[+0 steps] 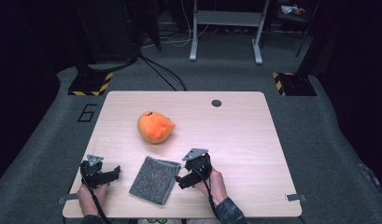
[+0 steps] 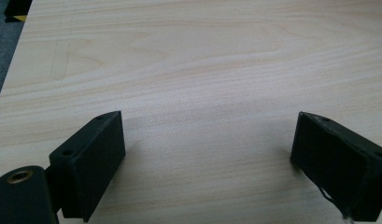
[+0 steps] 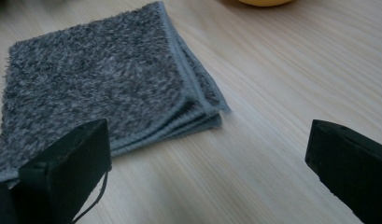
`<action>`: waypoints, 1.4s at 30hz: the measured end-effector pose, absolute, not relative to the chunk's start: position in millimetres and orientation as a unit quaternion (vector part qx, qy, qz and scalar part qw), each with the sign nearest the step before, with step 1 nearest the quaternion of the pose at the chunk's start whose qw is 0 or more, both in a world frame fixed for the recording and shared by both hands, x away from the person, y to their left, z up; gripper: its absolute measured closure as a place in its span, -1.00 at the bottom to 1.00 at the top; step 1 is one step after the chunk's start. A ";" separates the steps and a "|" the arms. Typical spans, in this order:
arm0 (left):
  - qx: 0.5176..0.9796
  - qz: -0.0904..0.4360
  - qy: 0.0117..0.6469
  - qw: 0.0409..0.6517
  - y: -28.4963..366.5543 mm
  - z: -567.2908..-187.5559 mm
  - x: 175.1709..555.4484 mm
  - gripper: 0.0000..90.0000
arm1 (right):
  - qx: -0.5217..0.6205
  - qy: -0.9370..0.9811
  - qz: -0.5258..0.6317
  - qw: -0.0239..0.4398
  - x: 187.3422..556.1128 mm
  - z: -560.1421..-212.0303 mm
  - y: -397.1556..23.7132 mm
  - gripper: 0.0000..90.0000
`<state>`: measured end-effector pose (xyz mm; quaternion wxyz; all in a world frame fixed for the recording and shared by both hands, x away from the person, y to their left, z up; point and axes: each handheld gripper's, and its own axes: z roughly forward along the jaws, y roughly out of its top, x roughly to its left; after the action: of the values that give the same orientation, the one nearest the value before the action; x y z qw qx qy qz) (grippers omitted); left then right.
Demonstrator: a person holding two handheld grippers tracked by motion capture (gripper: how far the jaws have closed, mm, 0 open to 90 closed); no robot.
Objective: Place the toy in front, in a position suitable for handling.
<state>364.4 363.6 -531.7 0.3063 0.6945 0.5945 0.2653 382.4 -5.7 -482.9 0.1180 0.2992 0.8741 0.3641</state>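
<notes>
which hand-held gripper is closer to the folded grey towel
Right. The right hand-held gripper sits at the towel's right edge, jaws open. The left hand-held gripper rests farther off, left of it.

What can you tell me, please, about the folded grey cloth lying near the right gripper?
The grey cloth is a small terry towel, speckled dark and light grey, with a stitched hem. It is folded into a rough square of several layers, which fan slightly apart at one corner. It lies flat on the wooden table near the front edge, between the two grippers. The right gripper sits close beside it with jaws open; I cannot tell whether they touch.
</notes>
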 end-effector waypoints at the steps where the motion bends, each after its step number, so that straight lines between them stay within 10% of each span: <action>1: 0.695 0.266 0.594 0.306 363.6 -531.7 364.5 -0.79 | 0.295 0.875 0.366 0.117 382.9 -484.0 -1.5 -1.00; 22: 0.695 0.266 0.594 0.307 363.6 -531.7 364.5 -0.79 | 0.250 0.905 0.335 0.081 383.6 -511.9 60.5 -0.97; 42: 0.695 0.266 0.594 0.307 363.7 -531.7 364.4 -0.79 | 0.243 0.907 0.334 0.084 379.6 -511.1 55.3 0.04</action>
<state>364.4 363.7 -531.7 0.3066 0.6947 0.5939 0.2657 379.6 55.3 -511.1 0.0838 0.2427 0.9070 0.3338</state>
